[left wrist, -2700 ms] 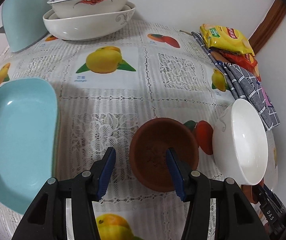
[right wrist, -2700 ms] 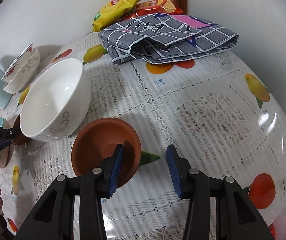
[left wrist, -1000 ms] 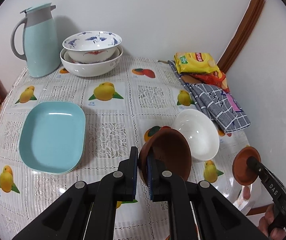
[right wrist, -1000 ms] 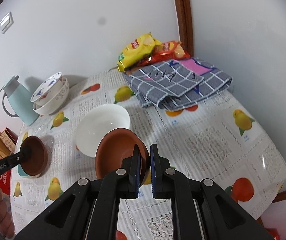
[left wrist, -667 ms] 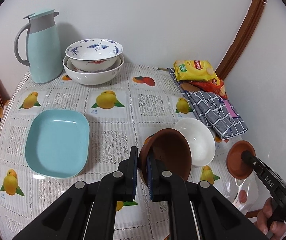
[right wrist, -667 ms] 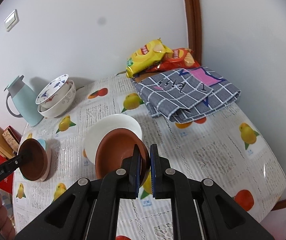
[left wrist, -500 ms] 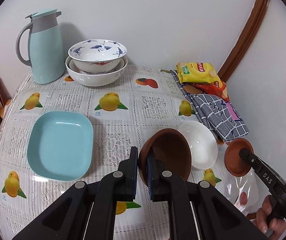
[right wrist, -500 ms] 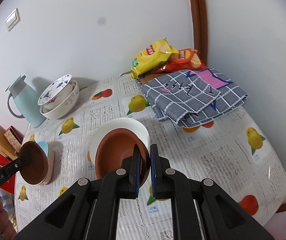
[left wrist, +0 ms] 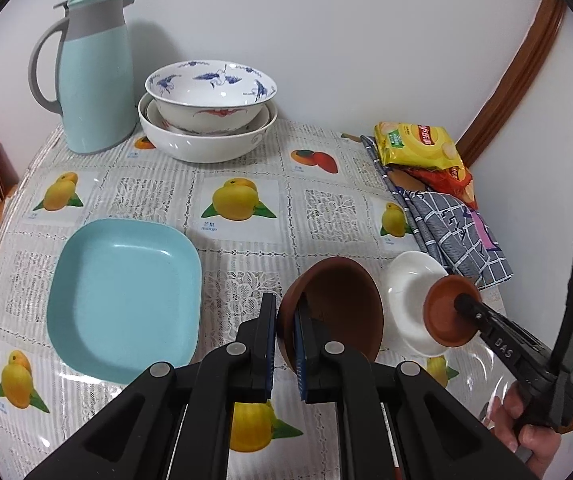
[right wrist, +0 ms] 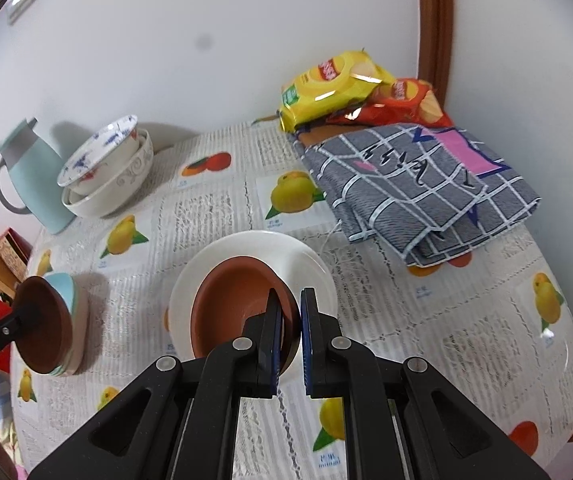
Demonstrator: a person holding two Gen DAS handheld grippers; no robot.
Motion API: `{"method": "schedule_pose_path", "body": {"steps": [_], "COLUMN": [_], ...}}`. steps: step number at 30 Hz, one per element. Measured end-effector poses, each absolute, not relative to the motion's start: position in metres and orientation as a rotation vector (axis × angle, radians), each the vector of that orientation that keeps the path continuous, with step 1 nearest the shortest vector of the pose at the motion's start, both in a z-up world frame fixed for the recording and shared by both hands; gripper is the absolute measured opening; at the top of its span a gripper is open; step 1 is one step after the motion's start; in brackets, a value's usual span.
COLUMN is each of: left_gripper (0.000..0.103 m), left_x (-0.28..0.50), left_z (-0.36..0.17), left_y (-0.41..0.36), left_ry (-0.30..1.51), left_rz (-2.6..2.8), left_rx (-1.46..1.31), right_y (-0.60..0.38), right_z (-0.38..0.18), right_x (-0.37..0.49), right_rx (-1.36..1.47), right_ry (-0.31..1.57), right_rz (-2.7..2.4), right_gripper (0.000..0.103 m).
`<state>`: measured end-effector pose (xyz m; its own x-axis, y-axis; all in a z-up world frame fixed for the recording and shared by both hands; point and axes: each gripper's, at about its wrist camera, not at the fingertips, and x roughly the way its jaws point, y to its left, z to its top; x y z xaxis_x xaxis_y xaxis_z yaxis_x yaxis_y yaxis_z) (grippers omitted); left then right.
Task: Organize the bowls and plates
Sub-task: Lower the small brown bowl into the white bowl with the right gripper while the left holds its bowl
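In the left wrist view my left gripper (left wrist: 285, 320) is shut on the near rim of a dark brown bowl (left wrist: 338, 312), held tilted above the tablecloth, right of the light blue plate (left wrist: 126, 296). My right gripper (right wrist: 288, 314) is shut on the rim of a terracotta bowl (right wrist: 238, 308), which hangs over the white bowl (right wrist: 254, 246). The left view shows that terracotta bowl (left wrist: 446, 316) in front of the white bowl (left wrist: 406, 296). In the right view the dark brown bowl (right wrist: 46, 328) hangs by the blue plate (right wrist: 62, 284).
Two stacked patterned bowls (left wrist: 210, 120) and a light blue jug (left wrist: 86, 72) stand at the back by the wall. A folded grey checked cloth (right wrist: 418, 184) and snack bags (right wrist: 338, 76) lie at the far right. A hand (left wrist: 526, 436) holds the right gripper's handle.
The right gripper has carried the terracotta bowl from beside the white bowl to over it. The left gripper has shifted with the dark brown bowl toward the blue plate. Both stay shut.
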<state>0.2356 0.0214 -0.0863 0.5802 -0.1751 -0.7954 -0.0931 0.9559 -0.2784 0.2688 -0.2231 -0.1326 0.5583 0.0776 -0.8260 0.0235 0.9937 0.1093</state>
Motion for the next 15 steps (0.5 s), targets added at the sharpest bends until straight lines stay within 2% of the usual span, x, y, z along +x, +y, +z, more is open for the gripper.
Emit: {"method": "schedule_pose_path", "body": {"steps": [15], "left_gripper": [0.008], "left_x": [0.26], "left_z": [-0.114], "left_y": [0.02], "left_ry": [1.004], "left_rz": [-0.064], "left_rx": [-0.324], "right_y": [-0.211], "right_z": [-0.17], "right_x": [0.296], "right_rx": [0.067], "right_ry": [1.061], "right_rz": [0.04], "right_gripper": [0.009]}}
